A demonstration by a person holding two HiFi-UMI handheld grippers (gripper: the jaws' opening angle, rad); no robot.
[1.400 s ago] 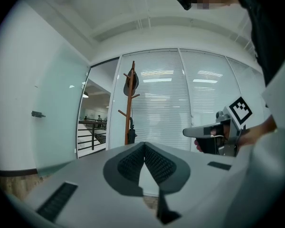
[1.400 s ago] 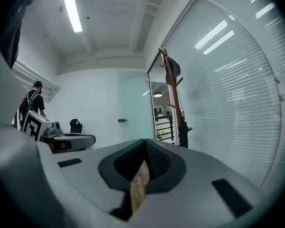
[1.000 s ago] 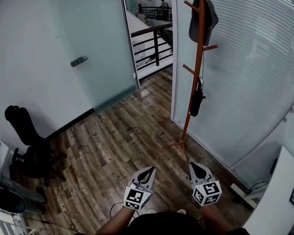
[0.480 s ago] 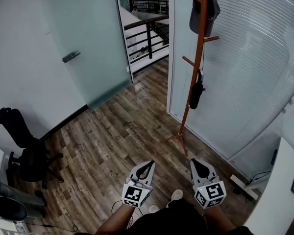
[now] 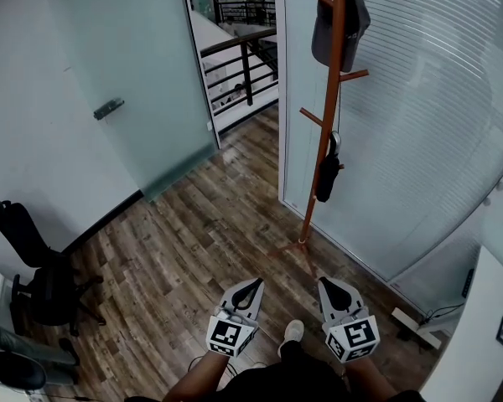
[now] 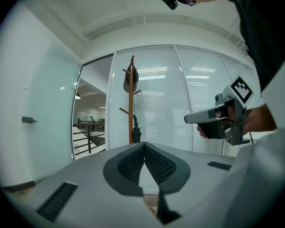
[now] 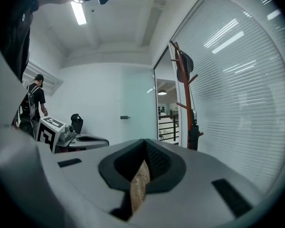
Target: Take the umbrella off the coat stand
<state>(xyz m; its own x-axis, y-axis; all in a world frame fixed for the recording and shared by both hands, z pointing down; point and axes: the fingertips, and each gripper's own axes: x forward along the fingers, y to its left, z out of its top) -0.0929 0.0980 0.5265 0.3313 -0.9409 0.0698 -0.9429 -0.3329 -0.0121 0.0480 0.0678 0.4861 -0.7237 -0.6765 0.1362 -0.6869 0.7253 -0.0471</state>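
Observation:
A small black folded umbrella (image 5: 327,176) hangs by its strap from a lower peg of the orange-brown coat stand (image 5: 323,141), which rises in front of a glass wall with blinds. It also shows far off as the umbrella (image 6: 136,134) and the umbrella (image 7: 194,136) in the gripper views. A dark cap (image 5: 342,19) hangs at the top of the stand. My left gripper (image 5: 253,285) and right gripper (image 5: 325,284) are held low near my body, well short of the stand. Both are shut with nothing between the jaws.
A frosted glass door (image 5: 142,74) stands open at the left, with a railing (image 5: 239,65) beyond the doorway. A black office chair (image 5: 33,266) is at the far left. A white desk corner (image 5: 486,333) is at the lower right. Wood floor (image 5: 201,224) lies between me and the stand.
The view has closed in on the coat stand, which has slid left and lower in the head view. Both grippers stay shut near my body, the right one slightly higher.

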